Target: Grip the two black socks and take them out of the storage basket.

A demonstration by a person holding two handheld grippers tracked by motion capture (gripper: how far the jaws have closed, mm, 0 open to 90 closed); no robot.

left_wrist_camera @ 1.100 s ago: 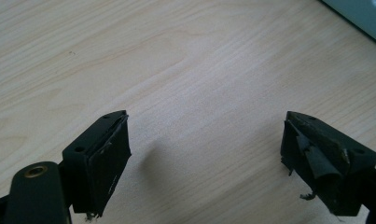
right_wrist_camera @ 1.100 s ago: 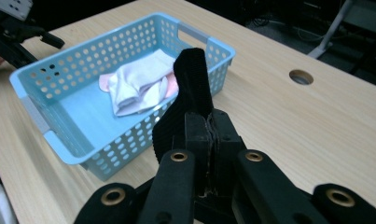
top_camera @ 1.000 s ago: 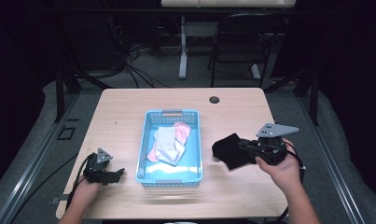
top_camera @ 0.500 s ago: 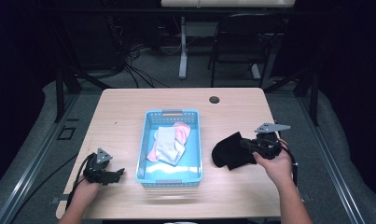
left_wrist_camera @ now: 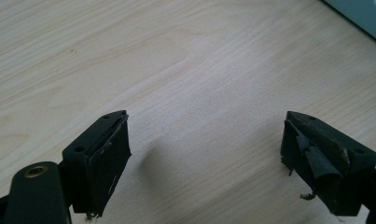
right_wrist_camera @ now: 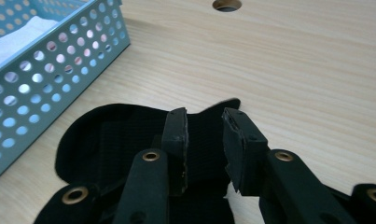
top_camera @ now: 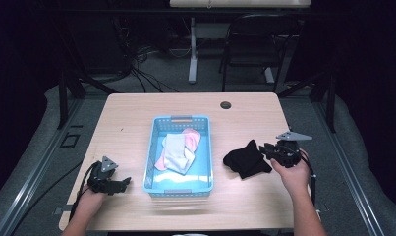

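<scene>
- My left gripper sits low at the near left of the wooden table, held in my left hand. In the left gripper view its jaws stand wide apart with bare tabletop between them and nothing held.
- Just to the right of it is the light blue perforated basket, lying lengthwise near the middle of the table. Inside I see a white cloth lying over a pink cloth. In the right gripper view the basket's holed wall runs along the left side.
- Right of the basket, apart from it, a black cloth lies crumpled on the table. In the right gripper view it spreads out beneath my jaws.
- My right gripper, in my right hand, touches the right edge of the black cloth. Its jaws are narrowed to a slim gap; I cannot tell whether they pinch the fabric or merely hover over it.
- A round cable hole sits in the table's far edge, right of centre.
- I can read no brand, label or writing on anything here.
</scene>
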